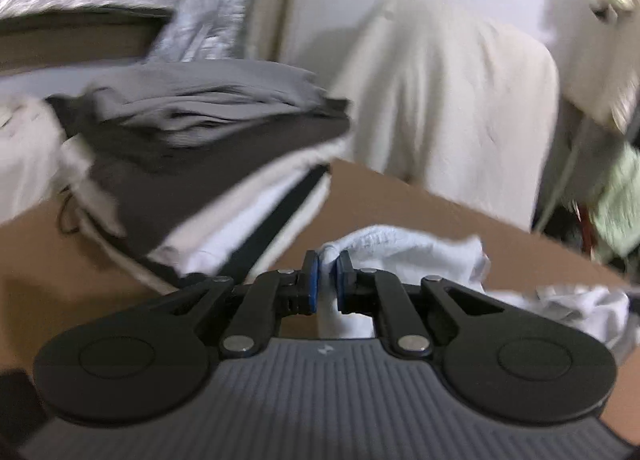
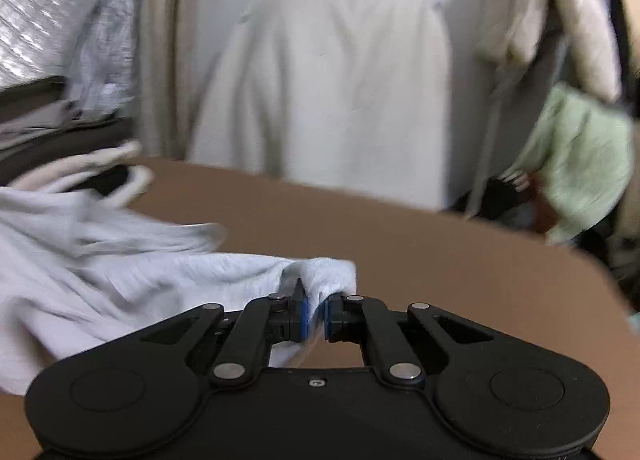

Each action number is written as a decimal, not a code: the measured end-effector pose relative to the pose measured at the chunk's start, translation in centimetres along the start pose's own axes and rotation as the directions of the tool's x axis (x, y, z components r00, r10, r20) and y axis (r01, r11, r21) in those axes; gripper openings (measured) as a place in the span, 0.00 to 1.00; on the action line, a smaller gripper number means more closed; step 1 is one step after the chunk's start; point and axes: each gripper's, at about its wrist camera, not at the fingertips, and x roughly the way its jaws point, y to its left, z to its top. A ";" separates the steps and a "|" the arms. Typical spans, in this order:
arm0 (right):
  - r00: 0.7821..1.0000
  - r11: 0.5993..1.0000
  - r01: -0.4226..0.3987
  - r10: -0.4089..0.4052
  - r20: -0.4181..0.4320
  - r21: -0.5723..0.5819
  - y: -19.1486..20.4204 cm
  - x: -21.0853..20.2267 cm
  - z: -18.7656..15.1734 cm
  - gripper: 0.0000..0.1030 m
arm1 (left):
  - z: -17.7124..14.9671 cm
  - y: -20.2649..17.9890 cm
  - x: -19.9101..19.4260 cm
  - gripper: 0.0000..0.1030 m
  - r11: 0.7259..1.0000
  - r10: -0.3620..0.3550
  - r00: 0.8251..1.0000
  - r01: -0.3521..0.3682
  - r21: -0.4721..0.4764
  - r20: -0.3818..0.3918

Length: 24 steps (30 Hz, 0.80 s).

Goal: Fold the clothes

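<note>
A brown worktop (image 2: 400, 244) fills the middle of both wrist views, with a pale wall behind it. A large cream cloth (image 2: 332, 84) hangs over something at the far edge of the worktop; what it covers cannot be seen. At the left, a stack of folded clothes (image 1: 208, 148) rests on the worktop: grey and dark pieces on top, white ones beneath, with a dark strap running down its side. A pale green garment (image 2: 584, 156) hangs in a heap off the right edge, beside a cream quilted jacket (image 2: 552, 8). No open container shows in either view.

A crumpled white garment (image 2: 120, 260) lies on the worktop, stretched between the 2 grippers. The left gripper (image 1: 327, 280) has its blue pads pinched on a fold of this white fabric, which bunches up between and above them. The right gripper (image 2: 314, 314) is likewise clamped on another edge of the same garment, the cloth draping away to the left. Both views are blurred.
</note>
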 end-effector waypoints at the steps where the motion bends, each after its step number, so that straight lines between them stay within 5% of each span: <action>1: 1.000 1.000 0.018 -0.018 -0.003 -0.013 -0.7 0.8 0.0 0.07 | -0.1 0.4 0.1 0.08 1.000 0.009 1.000 -0.009 0.006 -0.011; 4: 0.995 0.997 0.060 -0.064 -0.081 -0.051 -2.2 3.7 -0.5 0.19 | -1.2 0.1 2.8 0.08 1.000 0.002 0.987 -0.007 -0.030 -0.161; 7: 0.971 0.993 0.112 -0.115 -0.210 -0.024 -2.1 5.9 -2.2 0.30 | -3.1 -0.4 5.3 0.07 0.998 0.027 0.953 -0.040 -0.039 -0.301; 9: 0.970 0.993 0.121 -0.121 -0.210 -0.014 -1.4 5.3 -3.5 0.54 | -3.8 -1.1 5.9 0.07 0.998 0.062 0.947 -0.063 0.009 -0.316; 12: 0.977 0.996 0.081 -0.074 -0.200 0.030 -0.2 3.4 -5.4 0.63 | -4.1 -1.8 6.3 0.08 0.997 0.080 0.944 -0.068 0.048 -0.319; 14: 0.973 0.992 -0.035 0.062 -0.221 0.125 0.2 2.3 -6.6 0.63 | -4.2 -1.5 6.2 0.15 1.000 0.028 0.938 -0.031 -0.002 -0.344; 16: 0.940 0.952 -0.172 0.235 -0.246 0.254 0.2 1.6 -7.9 0.67 | -4.2 -0.8 6.5 0.36 0.996 -0.054 0.926 0.024 -0.086 -0.373; 19: 0.845 0.819 -0.341 0.483 -0.232 0.461 0.5 1.5 -10.2 0.86 | -4.5 -0.1 7.4 0.57 0.980 -0.168 0.891 0.107 -0.165 -0.422; 21: 0.774 0.723 -0.426 0.603 -0.195 0.543 1.4 2.6 -12.3 0.95 | -5.2 -0.7 8.6 0.79 0.989 -0.144 0.871 0.110 -0.100 -0.470; 22: 0.756 0.726 -0.424 0.613 -0.230 0.541 2.2 3.2 -13.2 0.95 | -5.7 -1.1 9.4 0.79 0.993 -0.116 0.863 0.103 -0.055 -0.492; 24: 0.784 0.787 -0.398 0.559 -0.271 0.471 3.9 3.7 -13.7 0.97 | -6.7 -2.0 10.6 0.71 0.997 -0.029 0.864 0.058 0.043 -0.503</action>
